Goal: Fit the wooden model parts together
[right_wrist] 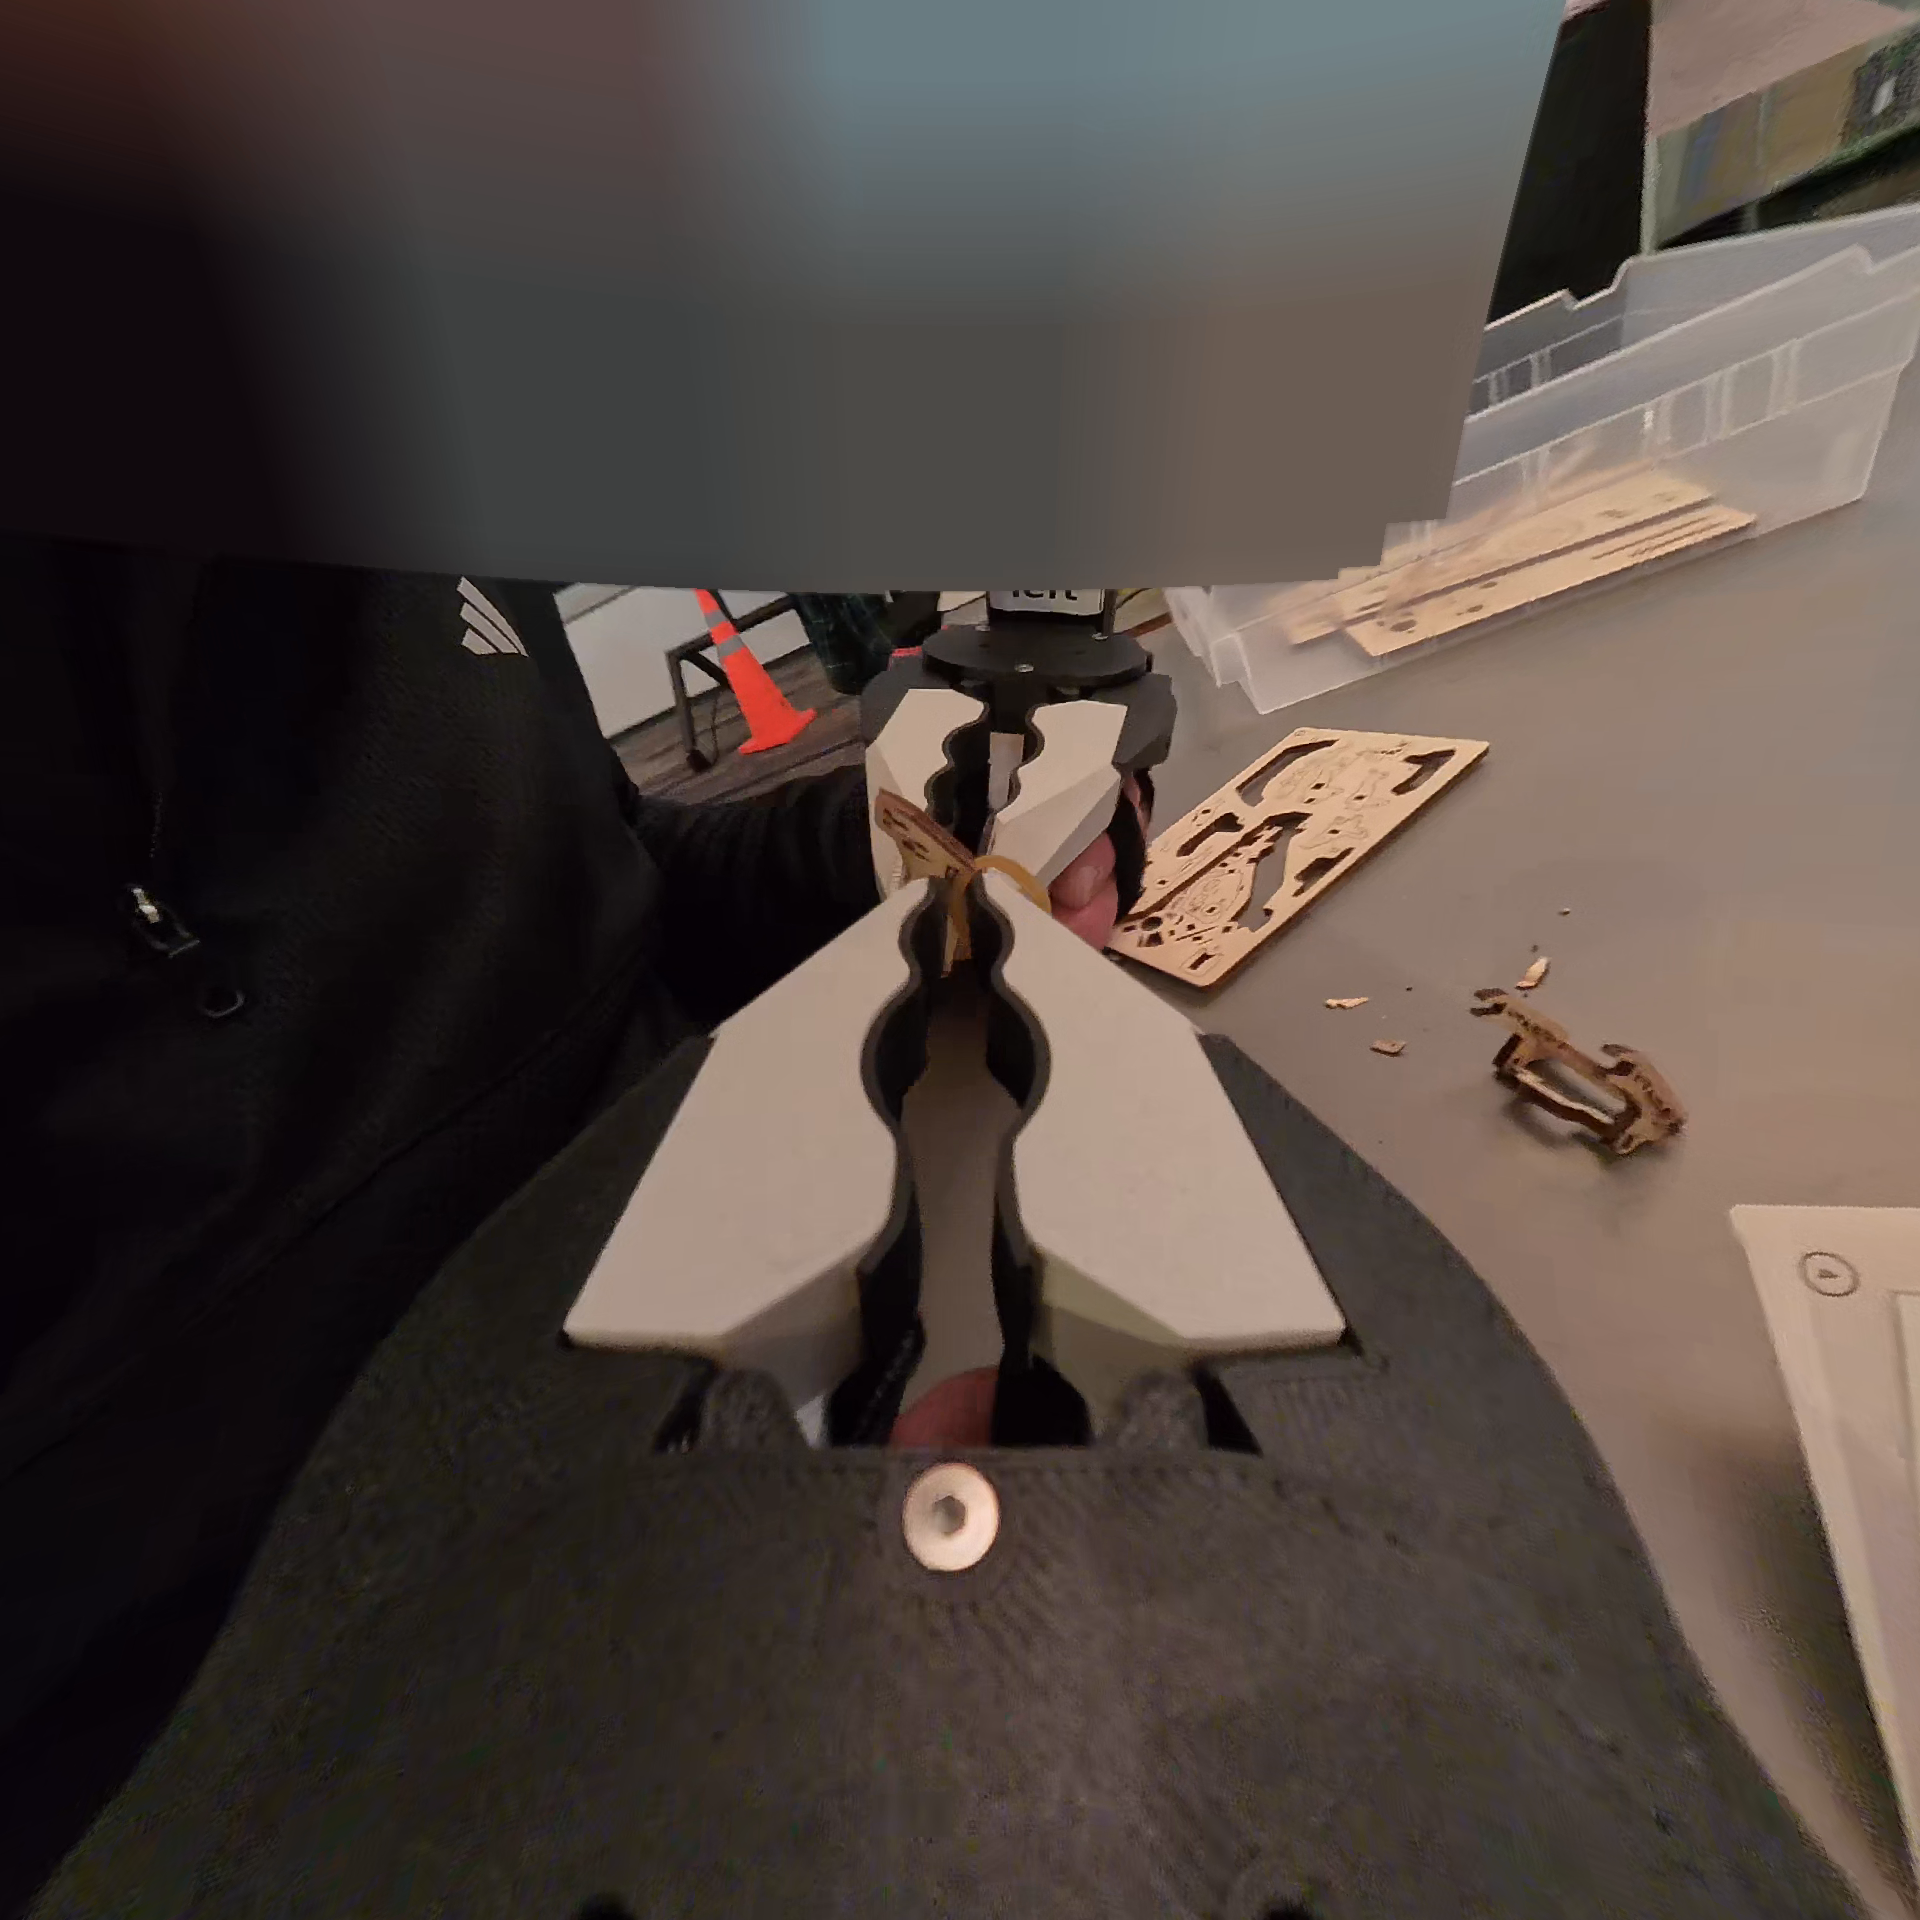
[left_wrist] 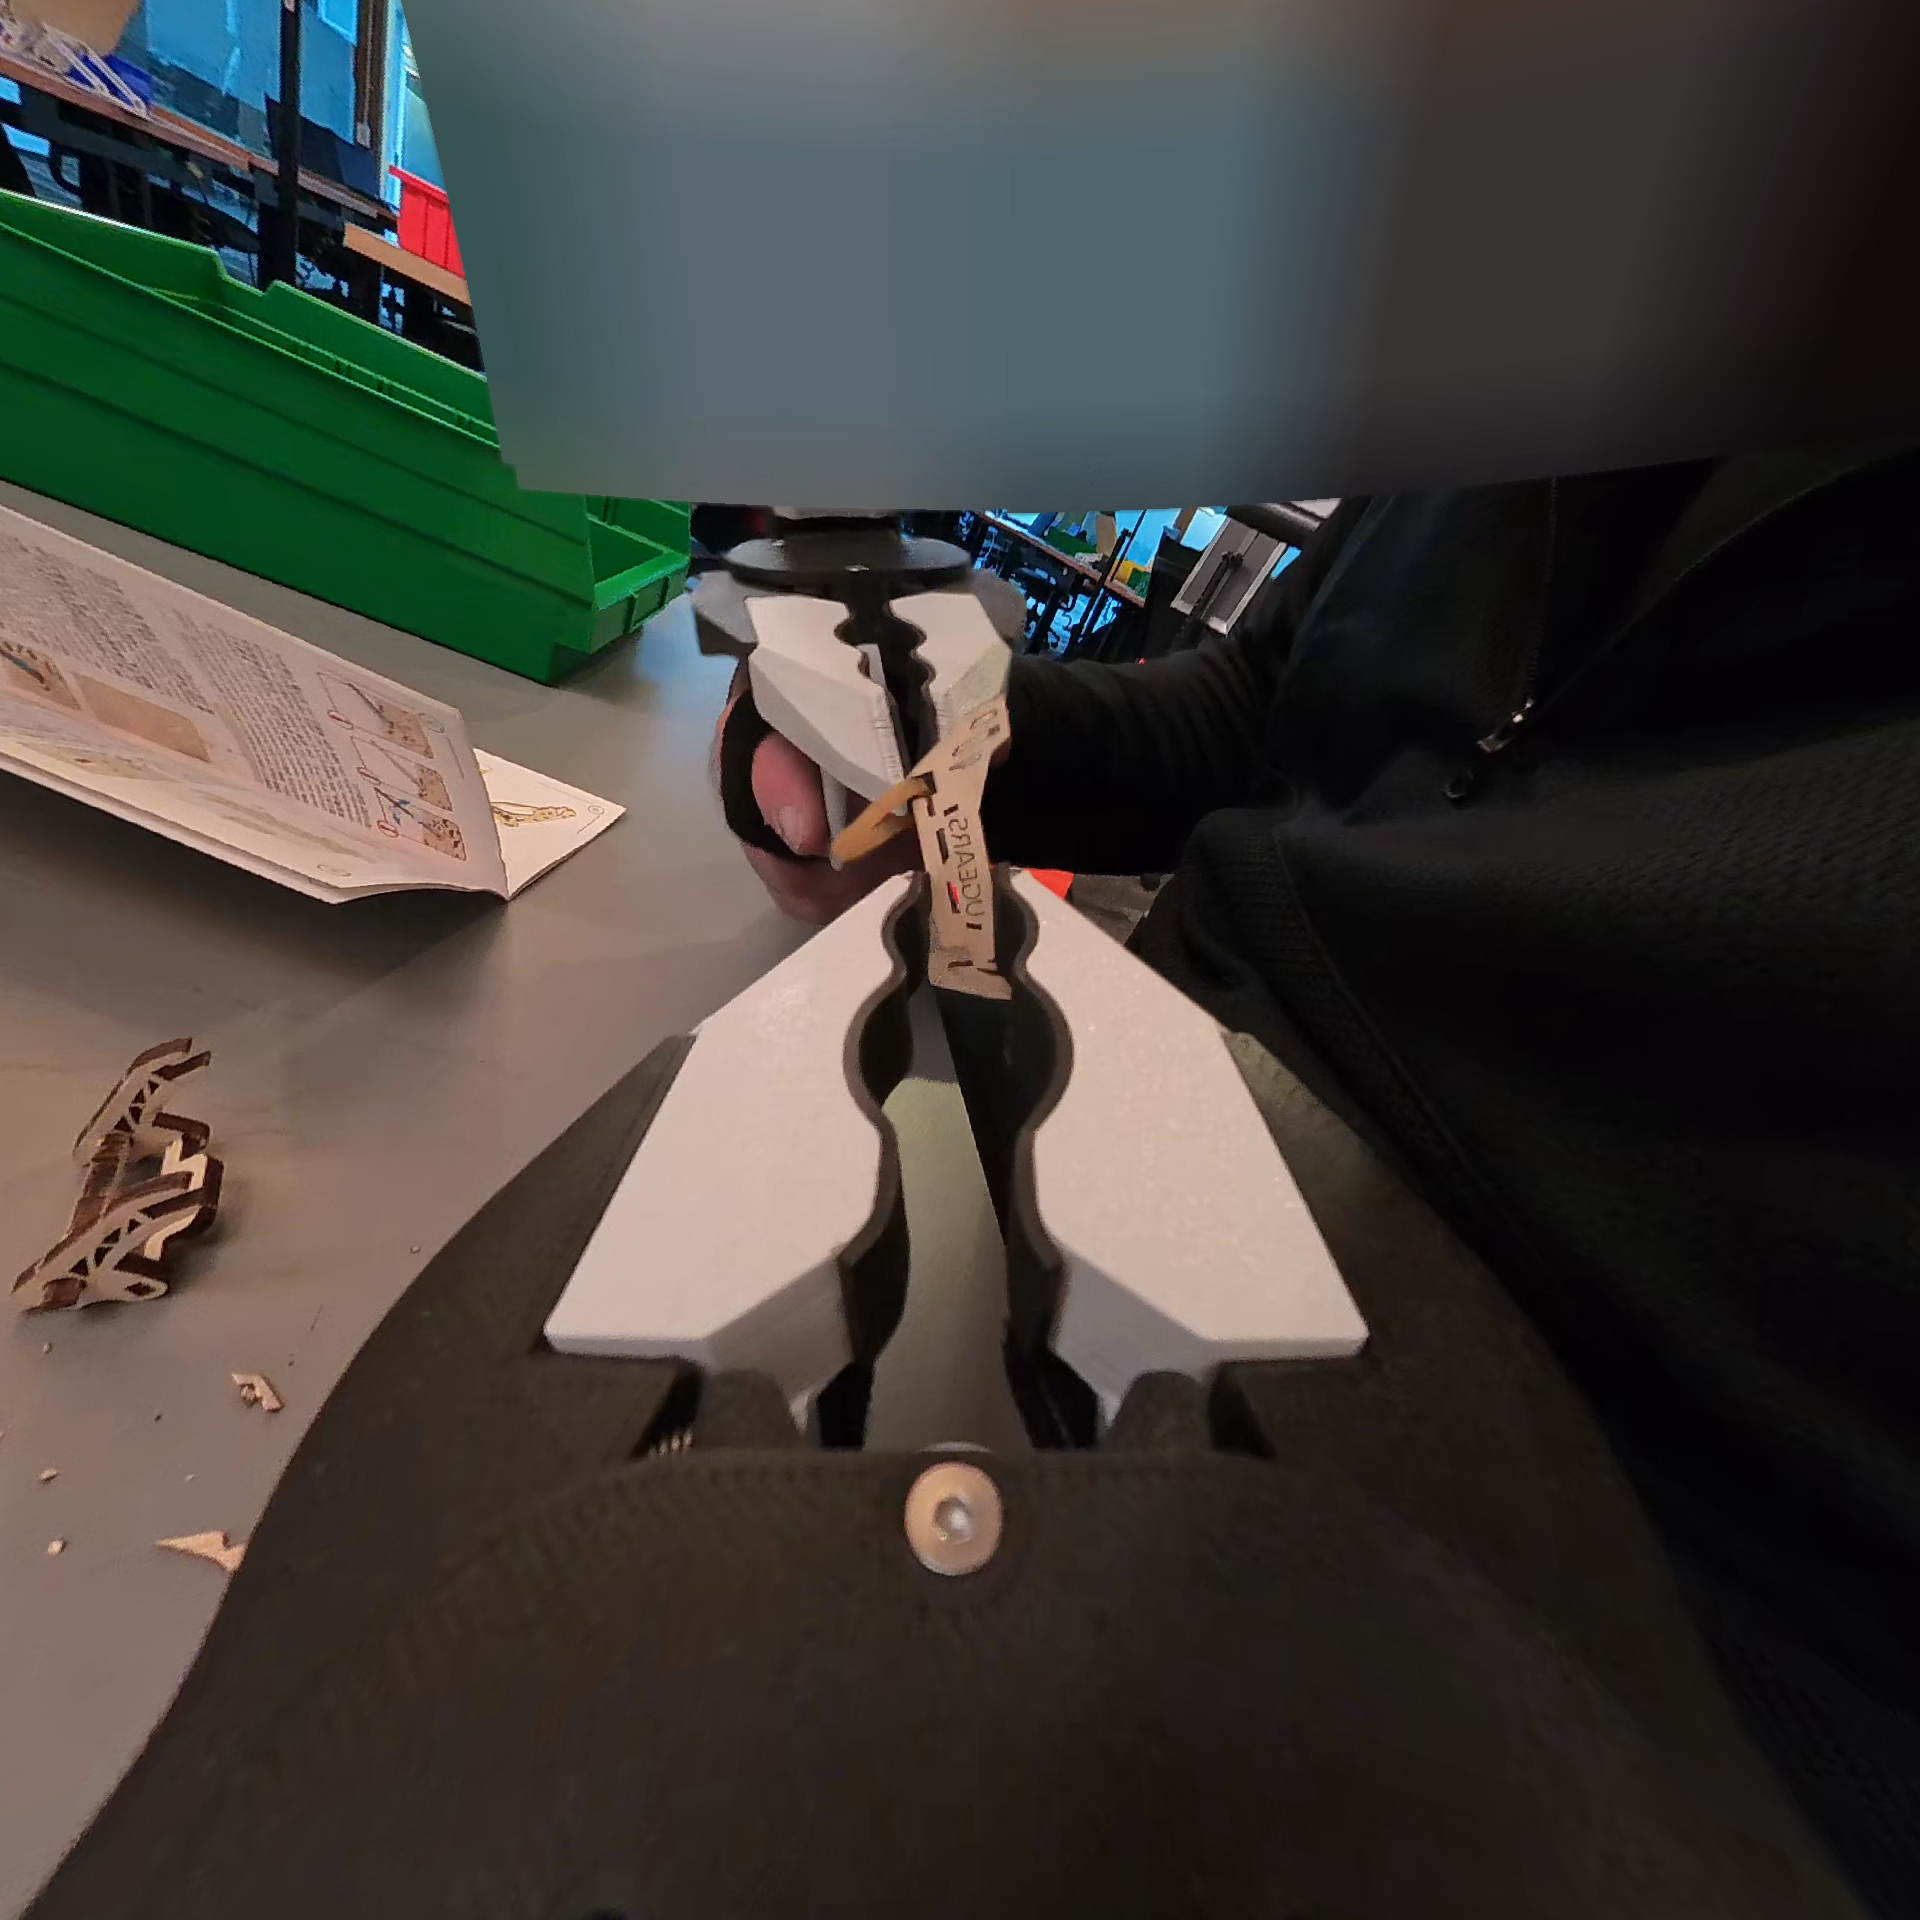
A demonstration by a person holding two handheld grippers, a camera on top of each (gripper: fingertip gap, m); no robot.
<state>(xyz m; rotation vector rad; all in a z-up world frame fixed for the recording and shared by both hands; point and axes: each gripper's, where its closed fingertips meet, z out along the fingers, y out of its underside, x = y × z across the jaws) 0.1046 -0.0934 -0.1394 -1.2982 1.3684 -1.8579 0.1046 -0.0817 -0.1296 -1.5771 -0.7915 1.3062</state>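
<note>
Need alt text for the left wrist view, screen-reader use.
The left gripper clamps a flat wooden model part upright above a grey table, while the right gripper opposite holds a yellowish rubber band hooked at a slot in it. An open instruction booklet, green bins and a part-built wooden assembly sit left.

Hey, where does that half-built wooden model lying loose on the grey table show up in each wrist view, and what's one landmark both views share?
Left wrist view: the half-built wooden model lies at the far left edge, below the open instruction booklet.
Right wrist view: the same model lies at the right, just below the punched-out wooden sheet.
Shared landmark: the flat slotted wooden part held at picture centre, where the two grippers meet.
</note>
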